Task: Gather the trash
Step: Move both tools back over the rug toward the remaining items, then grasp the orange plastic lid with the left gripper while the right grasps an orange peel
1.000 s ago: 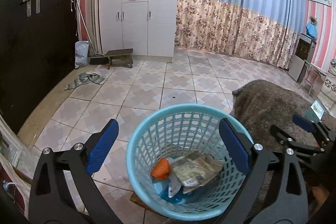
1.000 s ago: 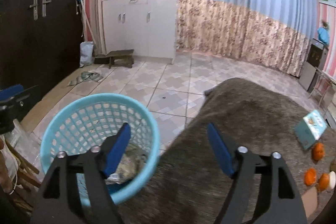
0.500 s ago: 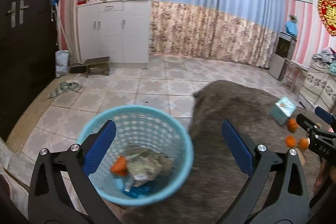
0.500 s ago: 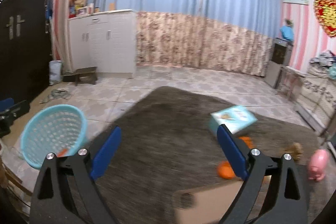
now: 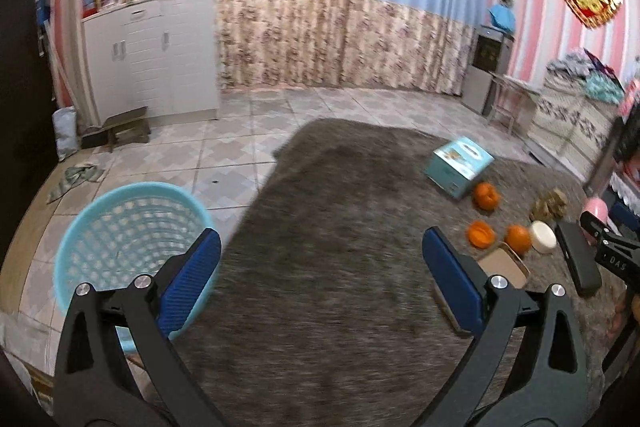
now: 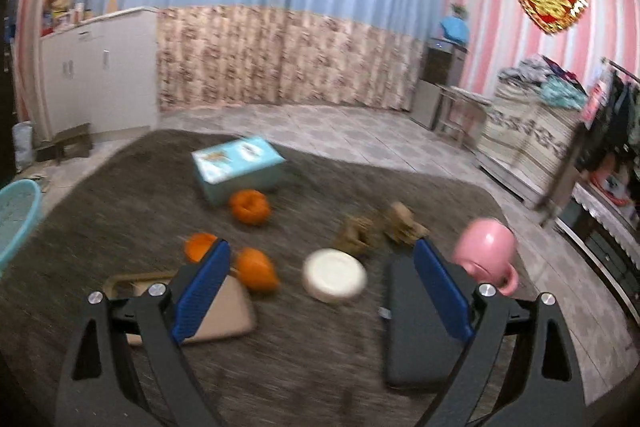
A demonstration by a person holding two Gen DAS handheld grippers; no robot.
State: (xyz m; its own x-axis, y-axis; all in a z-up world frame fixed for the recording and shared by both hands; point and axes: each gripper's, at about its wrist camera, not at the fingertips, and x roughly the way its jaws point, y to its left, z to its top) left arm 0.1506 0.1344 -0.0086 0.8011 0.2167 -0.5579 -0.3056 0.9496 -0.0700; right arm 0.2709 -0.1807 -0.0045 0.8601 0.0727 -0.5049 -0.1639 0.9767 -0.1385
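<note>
Both the left gripper [image 5: 320, 277] and right gripper [image 6: 322, 285] have wide, empty jaws, so next comes reaching for orange peel [image 6: 256, 269] on the rug [image 6: 120, 211], then the basket [image 5: 132, 227].

Both wrist views look obliquely down, sharing the rug [image 5: 320, 267] and basket [image 6: 16, 215].

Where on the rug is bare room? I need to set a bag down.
The rug is bare between the blue basket and the teal box. It is crowded around the orange peels, white lid and pink mug.
</note>
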